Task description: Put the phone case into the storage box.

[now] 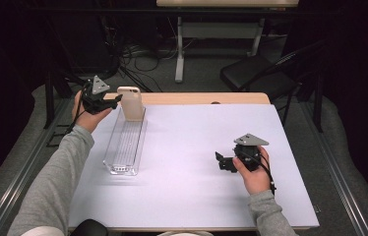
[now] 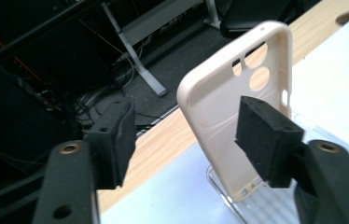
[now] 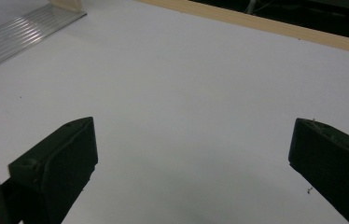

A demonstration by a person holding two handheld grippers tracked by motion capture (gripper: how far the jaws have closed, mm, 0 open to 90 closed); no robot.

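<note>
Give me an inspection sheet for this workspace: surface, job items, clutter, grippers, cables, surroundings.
Surface: white sheet over a wooden table, flat.
Job's things: cream phone case standing upright at the far end of a clear plastic tray; camera cut-outs at its top.
Clutter: nothing seen.
Grippers: left hand-held gripper at the case, jaws apart, pads not pressing on it. Right hand-held gripper low over the sheet at the right, jaws wide, nothing between them.
Cables: a black cable trails from the right hand-held gripper; loose cables on the floor beyond the table.
Surroundings: dark room, black chair and a second table's legs behind.
</note>
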